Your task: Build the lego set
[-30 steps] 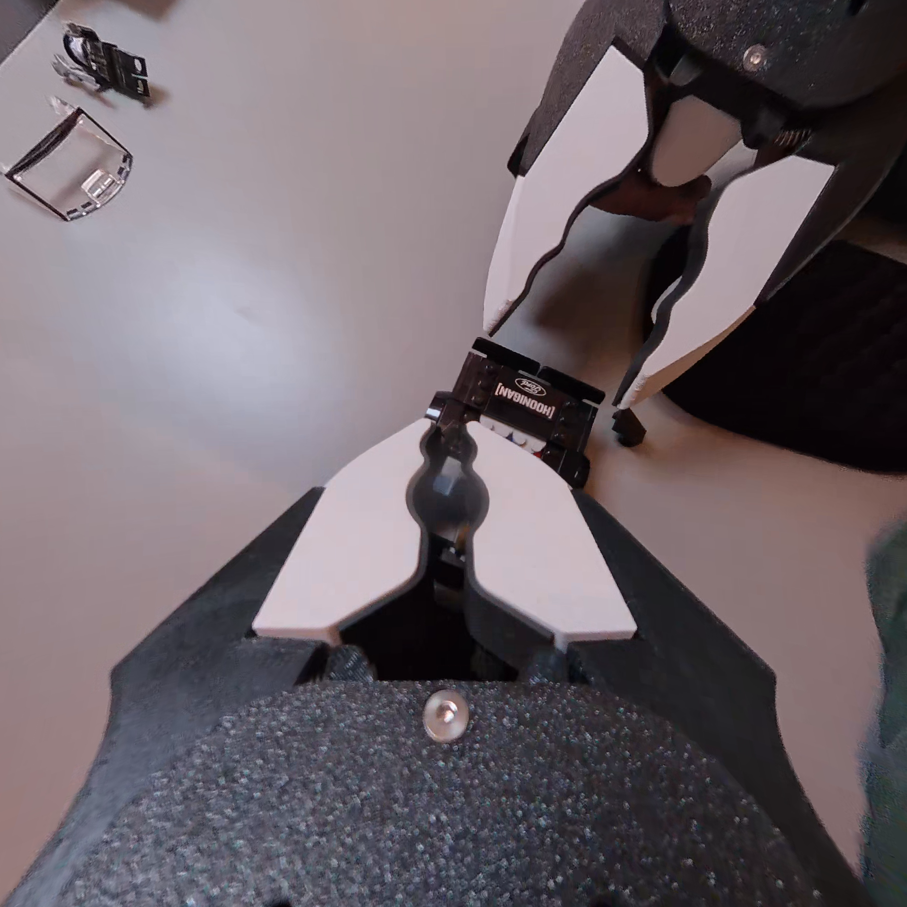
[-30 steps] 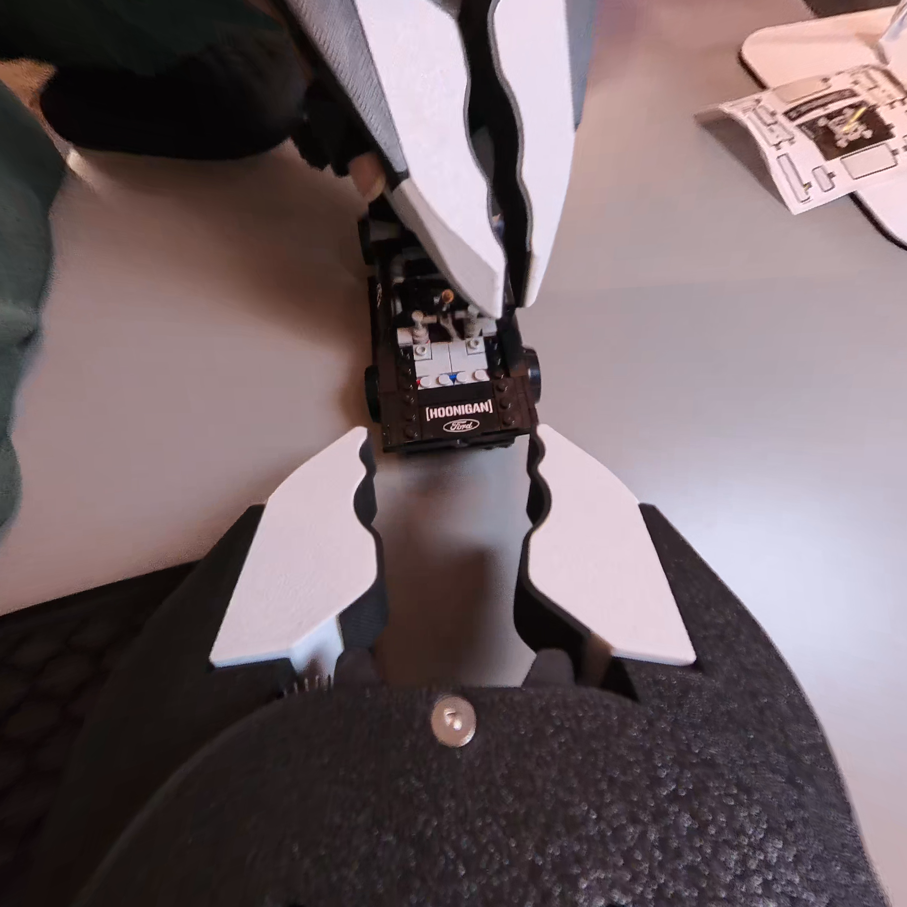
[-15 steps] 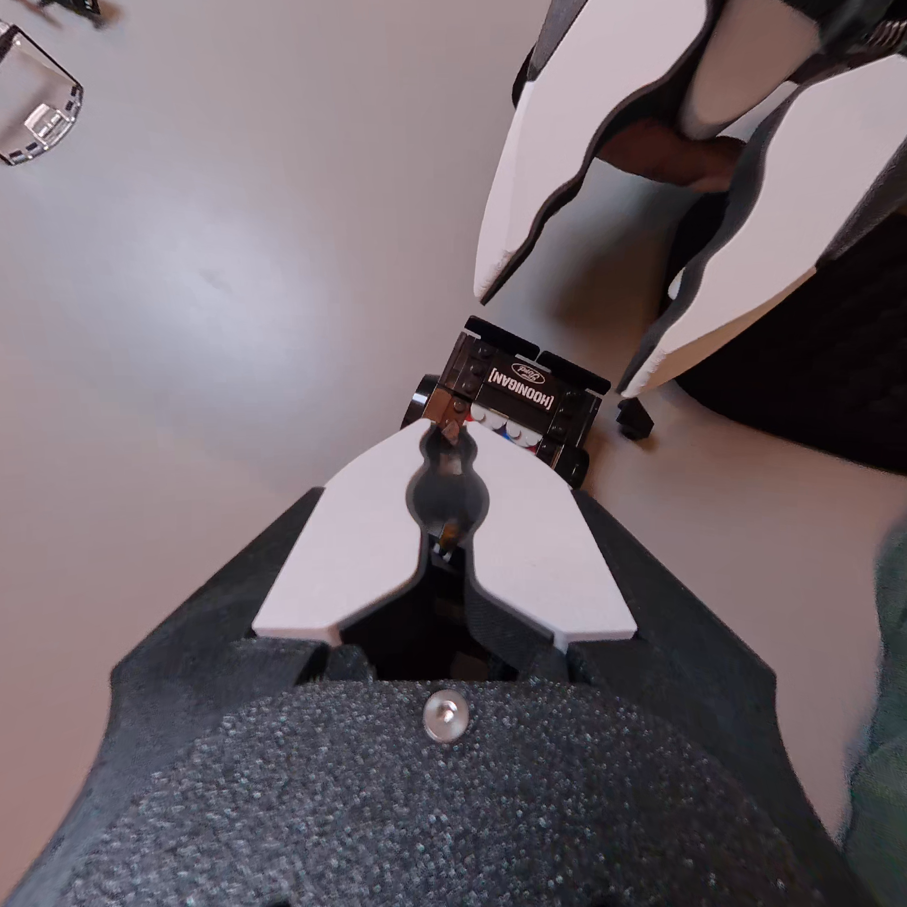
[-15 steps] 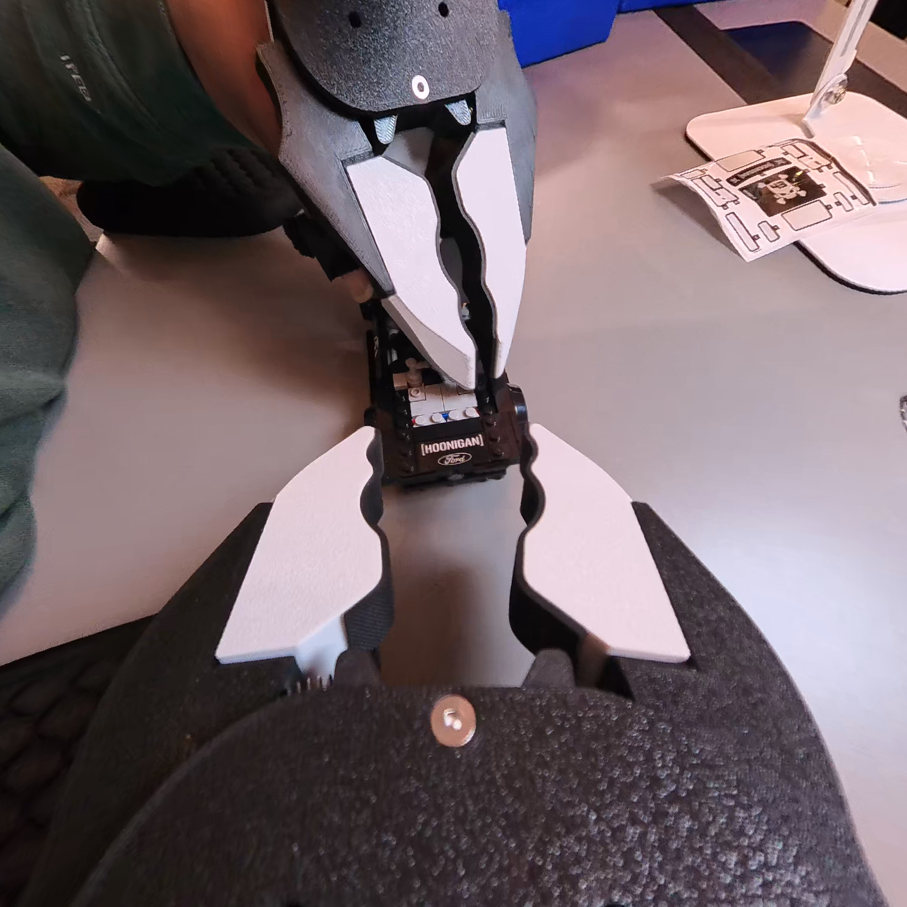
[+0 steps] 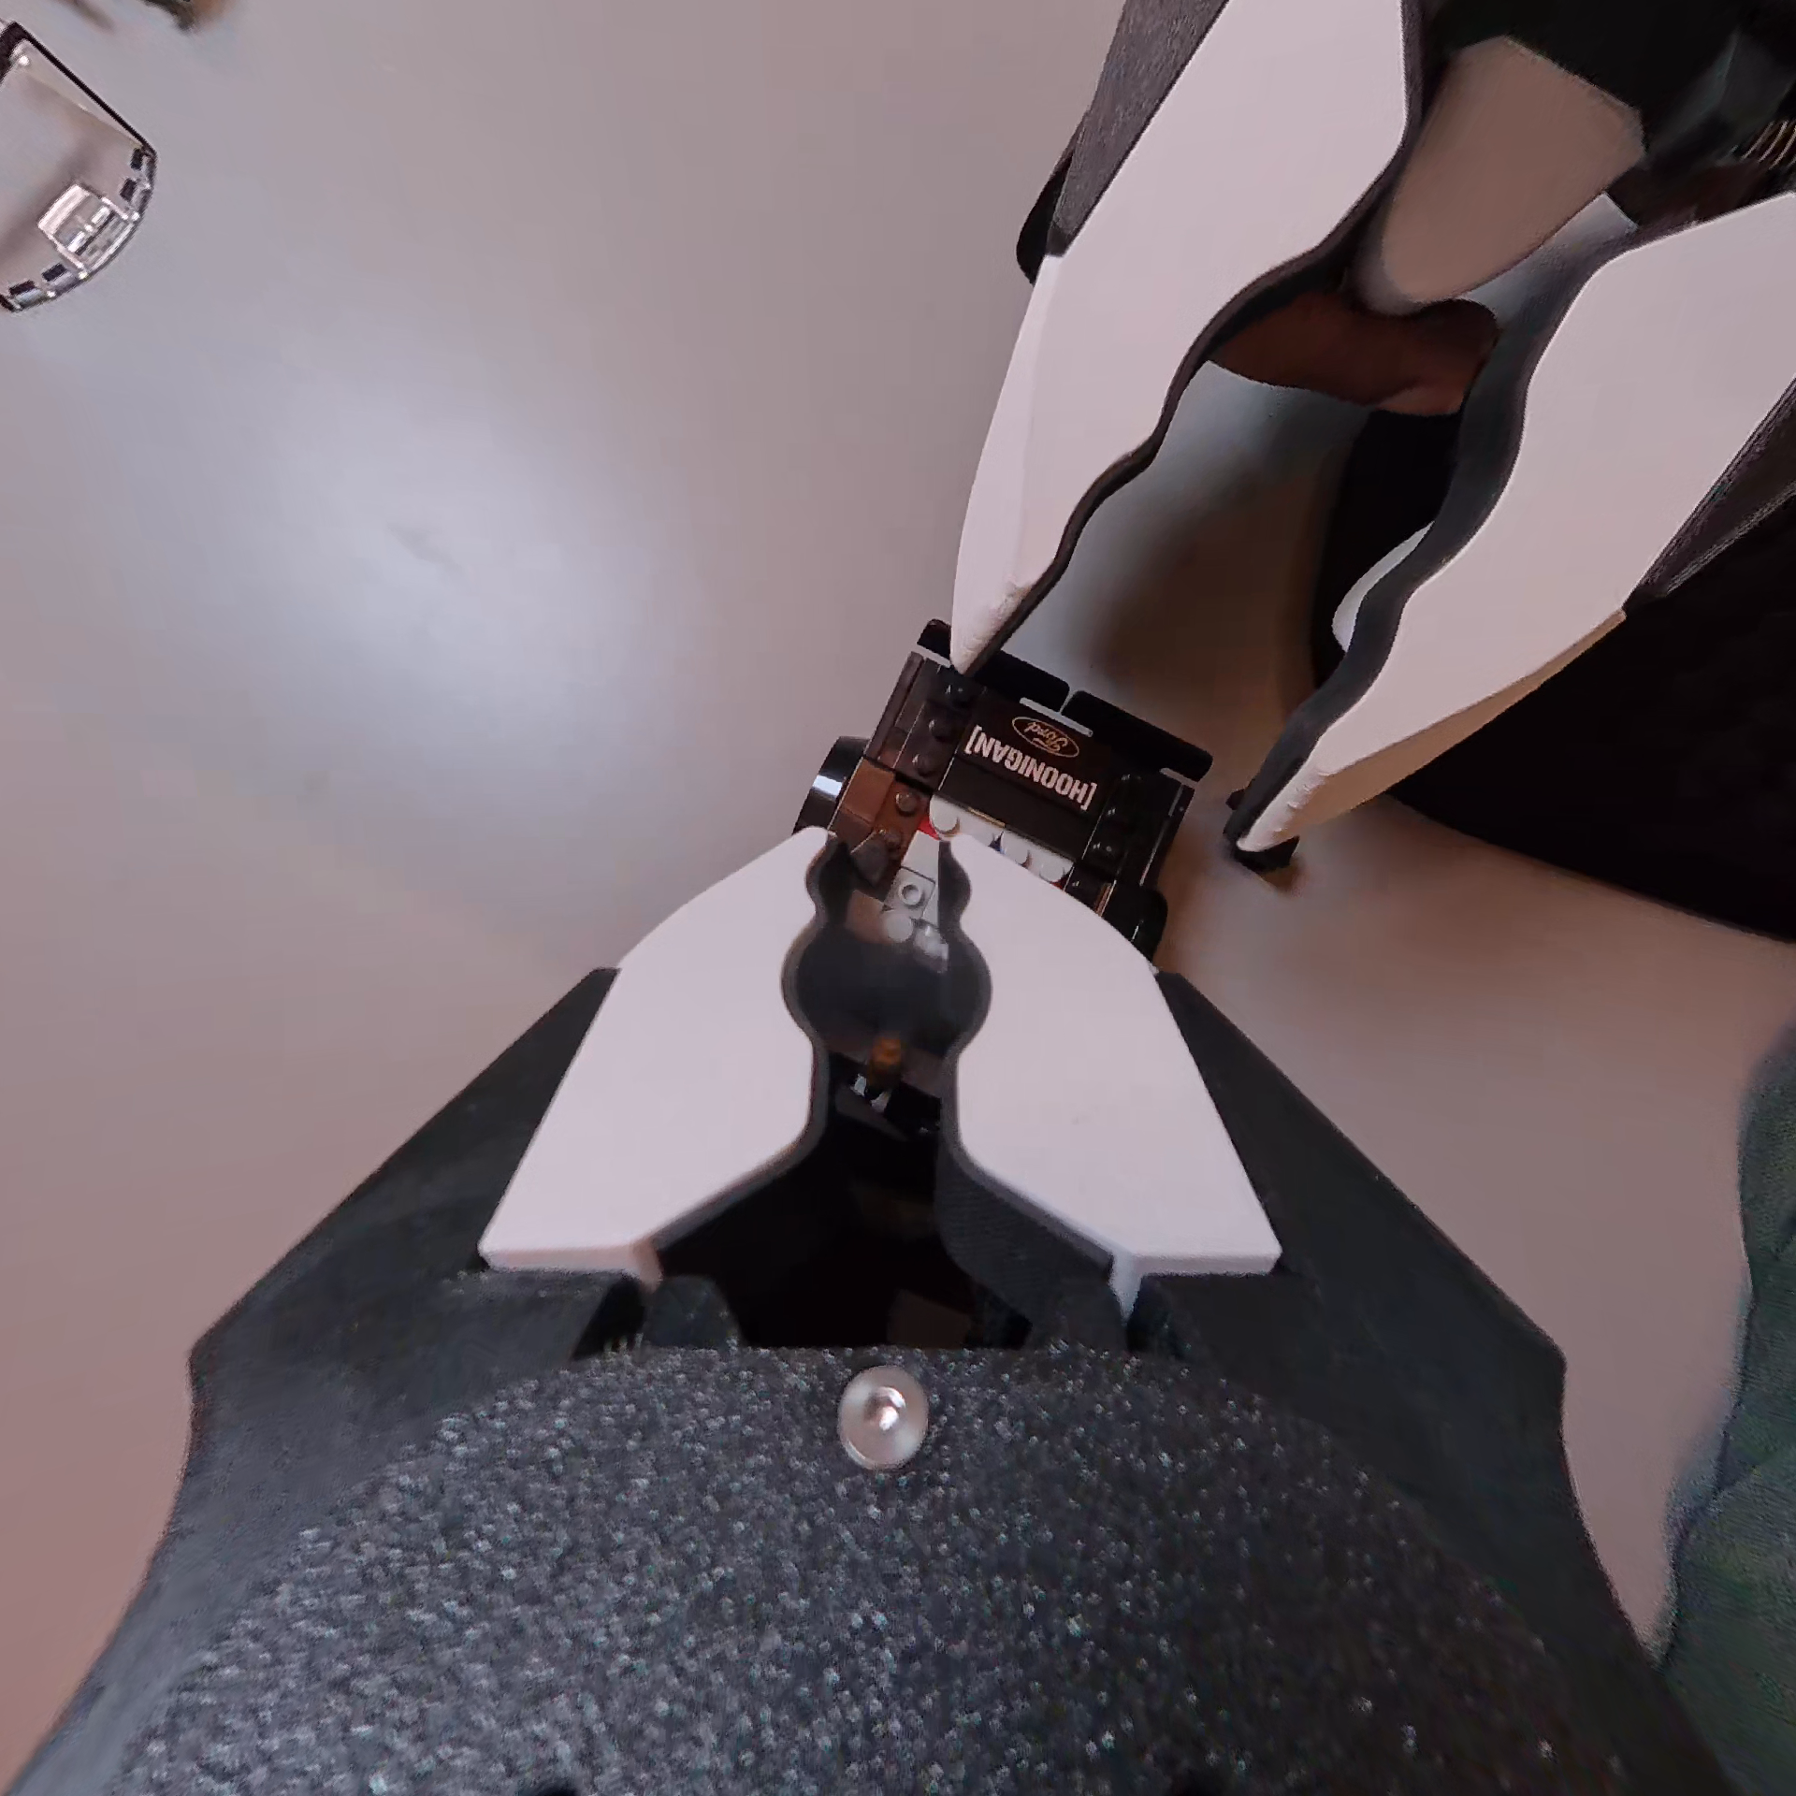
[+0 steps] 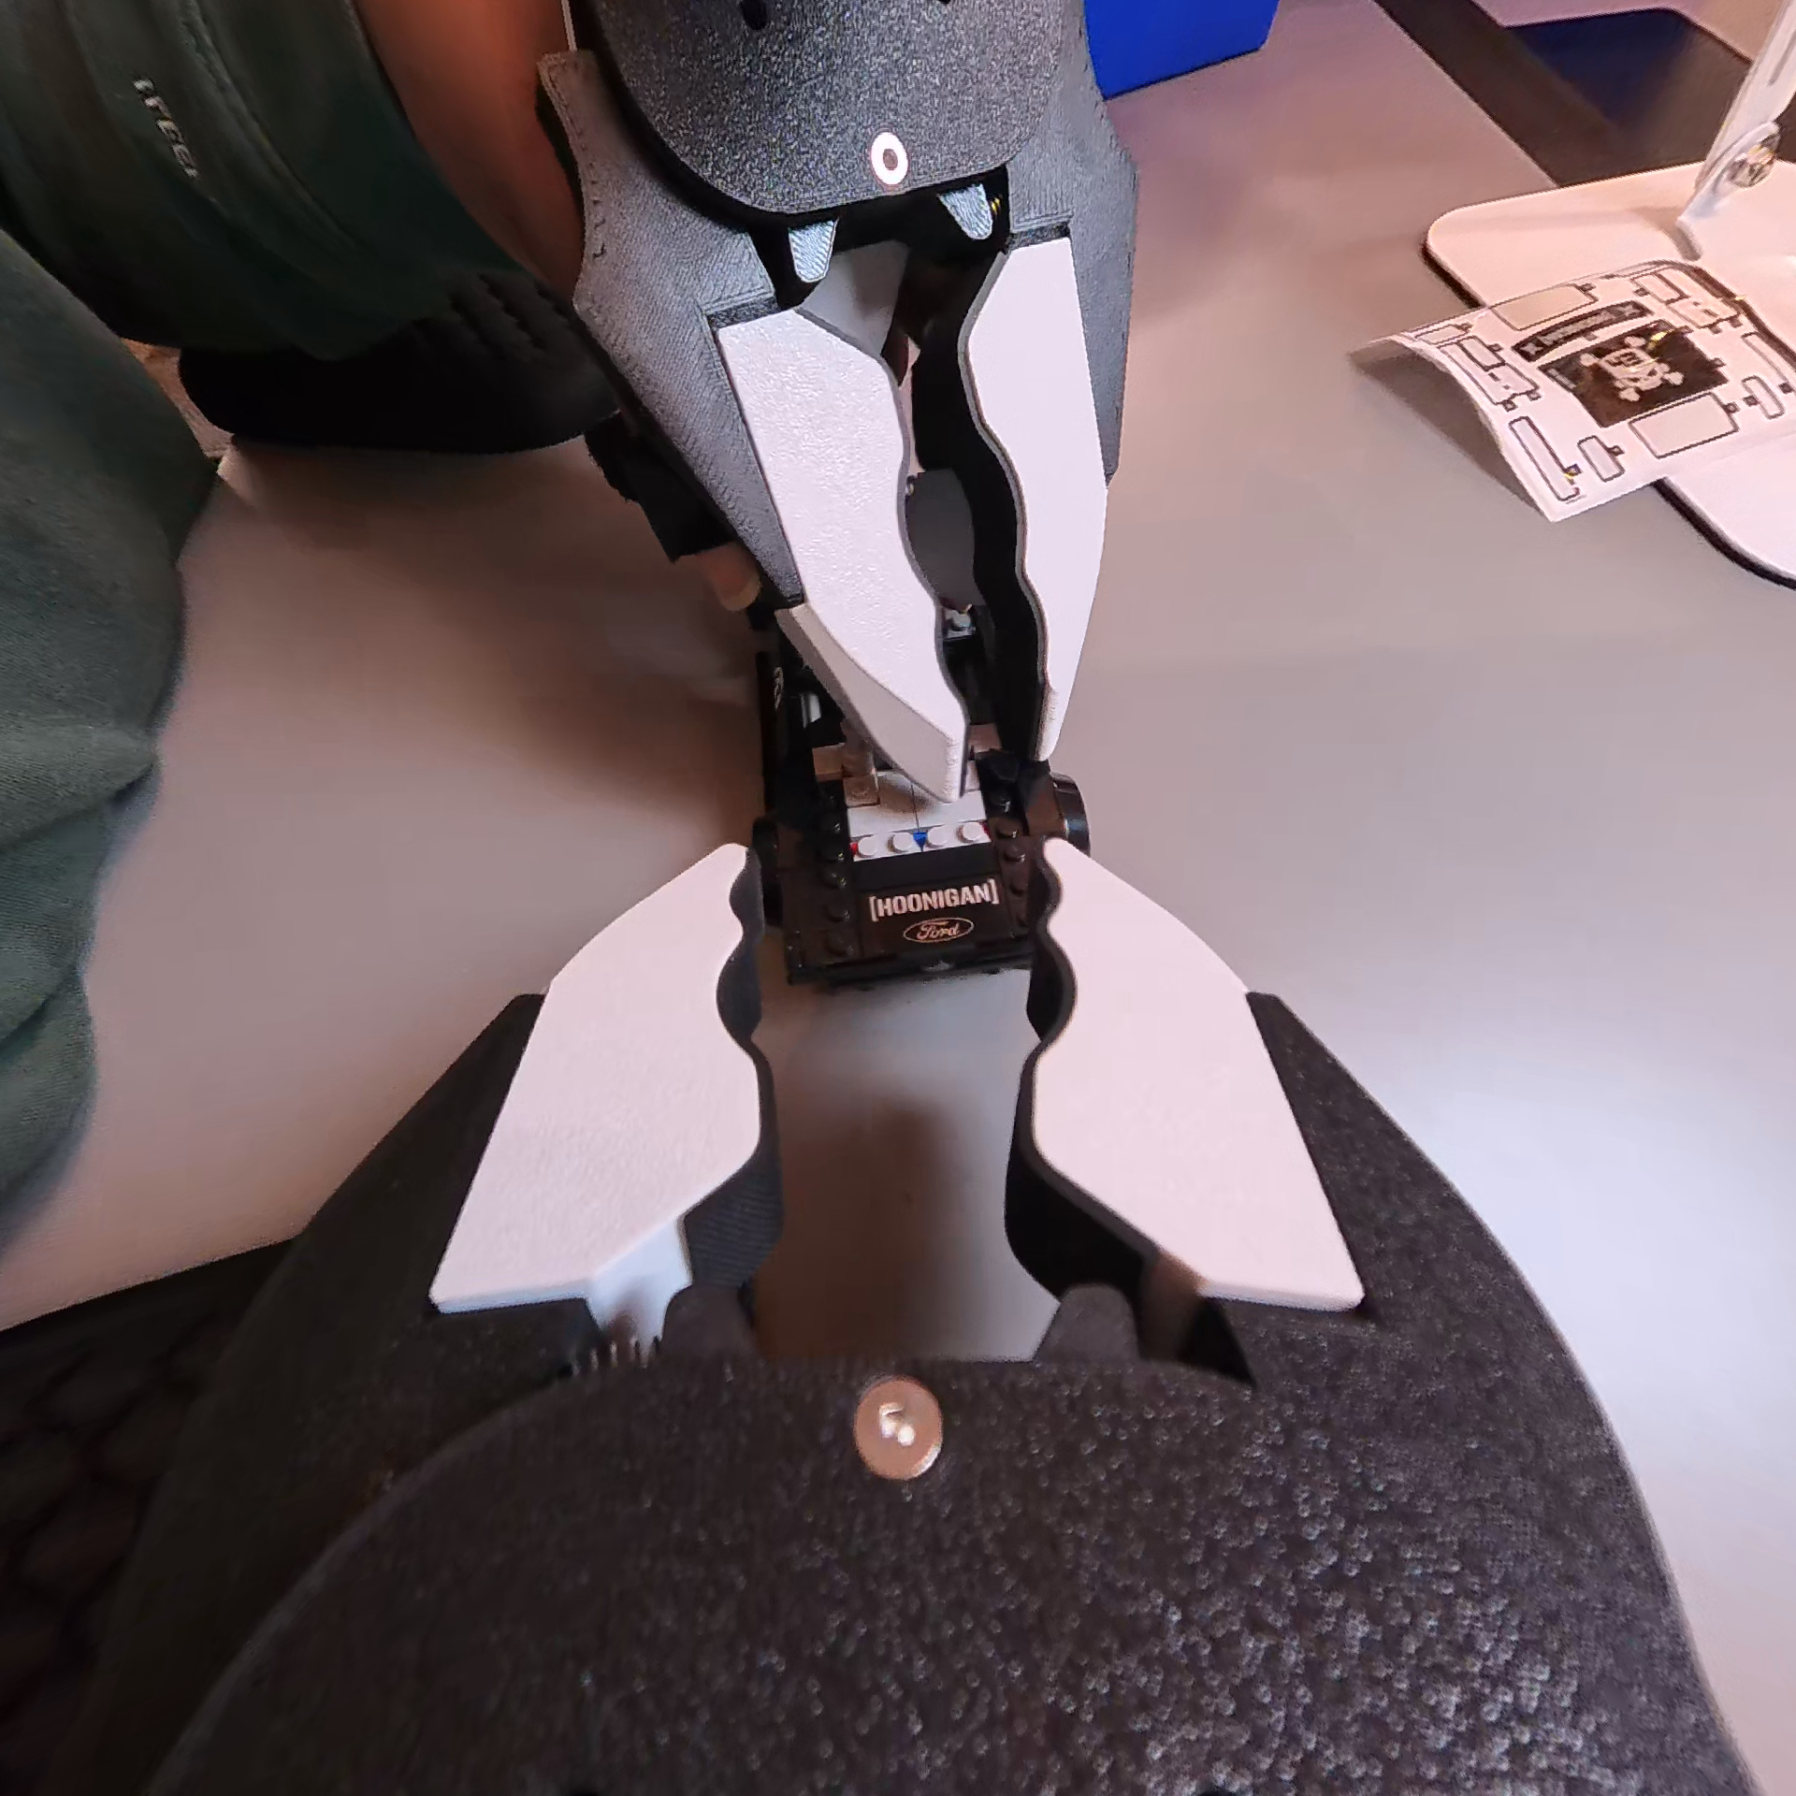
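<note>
Up front in my left wrist view I count one car (image 5: 1030, 787), two grippers and one clear part. My left gripper (image 5: 882, 855) has its fingers nearly together, pinching a small dark piece (image 5: 873, 844) right at the car's near corner, against its studs. The right gripper (image 5: 1108, 739) reaches in from the top with its fingers spread wide, one tip touching the car's far corner, the other down beside the car on the table (image 5: 466, 505). That table is plain grey and smooth. A clear windscreen part (image 5: 73, 219) lies alone at the far left edge, well apart from the car. A dark mat (image 5: 1594, 777) sits at the right edge.

Over in the right wrist view, I again count one car (image 6: 918, 894), standing on the grey table (image 6: 1409, 875) with its black end toward me. My right gripper (image 6: 894, 870) is spread, its two tips flanking that end on either side; whether they touch it I cannot tell. The left gripper (image 6: 1001, 768) comes down from above onto the car's right side. One sticker sheet (image 6: 1594, 379) lies at the right, partly on a white stand base (image 6: 1574, 224). A blue box (image 6: 1186, 39) shows at the top. A green sleeve (image 6: 194, 194) fills the left.
</note>
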Available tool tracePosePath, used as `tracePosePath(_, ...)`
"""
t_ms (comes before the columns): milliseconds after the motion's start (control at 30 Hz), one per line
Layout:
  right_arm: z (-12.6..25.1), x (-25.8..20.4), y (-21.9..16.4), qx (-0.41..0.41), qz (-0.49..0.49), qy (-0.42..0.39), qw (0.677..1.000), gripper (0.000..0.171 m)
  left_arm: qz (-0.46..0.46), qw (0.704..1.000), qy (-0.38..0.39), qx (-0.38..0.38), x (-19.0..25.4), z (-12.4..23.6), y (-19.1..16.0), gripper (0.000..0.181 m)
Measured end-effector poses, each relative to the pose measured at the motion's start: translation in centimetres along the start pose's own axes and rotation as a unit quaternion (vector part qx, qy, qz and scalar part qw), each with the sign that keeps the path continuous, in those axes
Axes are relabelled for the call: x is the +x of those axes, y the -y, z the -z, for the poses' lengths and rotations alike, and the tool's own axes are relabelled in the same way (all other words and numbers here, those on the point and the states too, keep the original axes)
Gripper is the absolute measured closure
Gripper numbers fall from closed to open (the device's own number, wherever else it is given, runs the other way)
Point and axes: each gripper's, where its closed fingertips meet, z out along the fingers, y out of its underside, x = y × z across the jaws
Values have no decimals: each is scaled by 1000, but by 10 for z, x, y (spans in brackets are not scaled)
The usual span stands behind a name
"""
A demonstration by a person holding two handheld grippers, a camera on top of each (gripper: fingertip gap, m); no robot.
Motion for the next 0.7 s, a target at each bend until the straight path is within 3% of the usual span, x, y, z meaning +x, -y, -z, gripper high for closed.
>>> tracePosePath(200,-5,-4,3,-8,4,25,1000,119,-4,1000,-6,-8,4,1,-1,157)
tracePosePath(700,-19,-1,0,-146,123,119,974,117,4,1000,-18,-3,6,3,-2,152)
